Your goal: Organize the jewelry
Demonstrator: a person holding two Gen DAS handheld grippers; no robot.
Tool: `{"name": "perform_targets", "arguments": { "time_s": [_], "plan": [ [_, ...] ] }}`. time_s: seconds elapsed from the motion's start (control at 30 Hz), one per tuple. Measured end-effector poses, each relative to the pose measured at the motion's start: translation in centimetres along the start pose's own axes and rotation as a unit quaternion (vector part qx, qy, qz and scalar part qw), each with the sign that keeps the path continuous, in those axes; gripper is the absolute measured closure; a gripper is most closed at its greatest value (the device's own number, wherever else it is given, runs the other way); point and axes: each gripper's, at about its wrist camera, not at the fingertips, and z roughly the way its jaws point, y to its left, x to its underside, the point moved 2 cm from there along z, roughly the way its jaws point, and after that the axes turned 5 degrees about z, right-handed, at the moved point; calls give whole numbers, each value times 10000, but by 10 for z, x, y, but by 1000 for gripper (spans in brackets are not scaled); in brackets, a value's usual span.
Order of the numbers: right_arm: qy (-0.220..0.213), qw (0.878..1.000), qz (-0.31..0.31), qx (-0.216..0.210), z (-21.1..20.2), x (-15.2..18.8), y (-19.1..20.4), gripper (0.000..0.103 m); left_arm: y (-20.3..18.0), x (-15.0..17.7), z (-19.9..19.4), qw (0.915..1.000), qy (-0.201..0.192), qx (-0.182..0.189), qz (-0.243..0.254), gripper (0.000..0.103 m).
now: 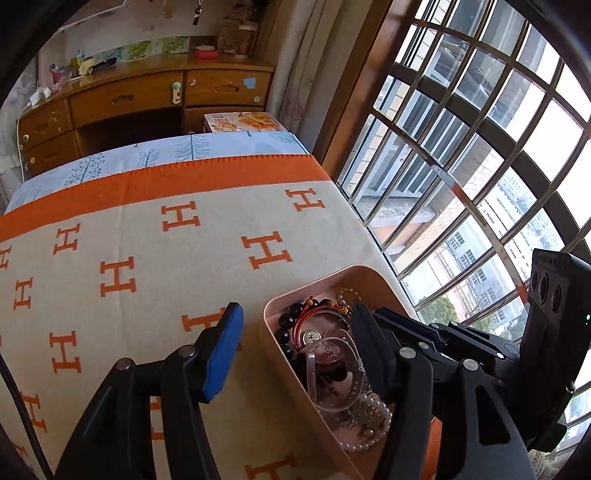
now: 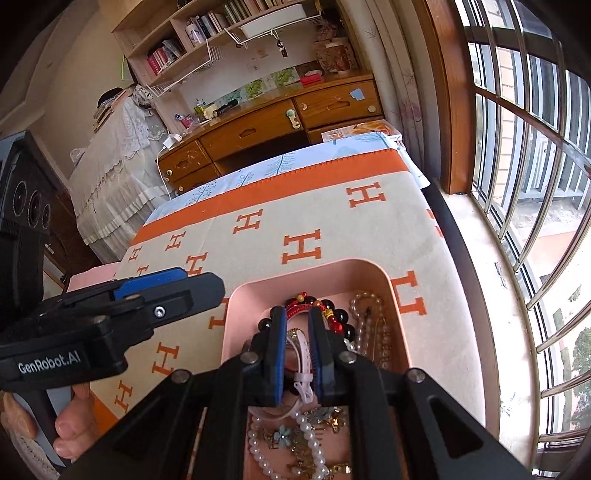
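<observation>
A pink tray full of jewelry sits on the cream and orange H-pattern blanket. It holds a dark bead bracelet, a red cord bracelet, pearl strands and a pale bead bracelet. My right gripper is down inside the tray, its jaws nearly shut on a white watch strap. My left gripper is open; its jaws straddle the tray's left wall. It also shows in the right wrist view.
The blanket covers a bed beside a barred window on the right. A wooden desk with drawers stands beyond the bed's far end, with bookshelves above it. A stone window sill runs along the bed's right edge.
</observation>
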Motion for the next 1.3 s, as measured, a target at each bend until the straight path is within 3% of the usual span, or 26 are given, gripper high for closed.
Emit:
{"name": "perform_targets", "arguments": {
  "time_s": [0.07,0.2,0.3,0.33,0.67,0.9,1.3],
  "plan": [
    [-30,10000,-10,-16,-5,2,4,91,3,6,-11,9999,-91,-98,-21,31],
    [-44,10000,-44,-48,-14,9,13,88,9,20,-34,9987,-306,-405,-21,24],
    [-78,9999,-65,-27,-20,18,21,71,17,34,-51,9971,-412,-637,-96,14],
    [-111,9999,-60,-20,-23,21,23,70,20,39,-56,9964,-442,-711,-135,12],
    [-382,9988,-318,23,-60,58,70,69,40,100,-115,9836,-687,-1598,-485,11],
    [-783,9948,-645,-9,-90,82,115,47,50,134,-163,9638,-1075,-2318,-766,1],
    [-960,9914,-885,26,-101,102,153,45,49,164,-204,9471,-1437,-2772,-736,1]
  ]
}}
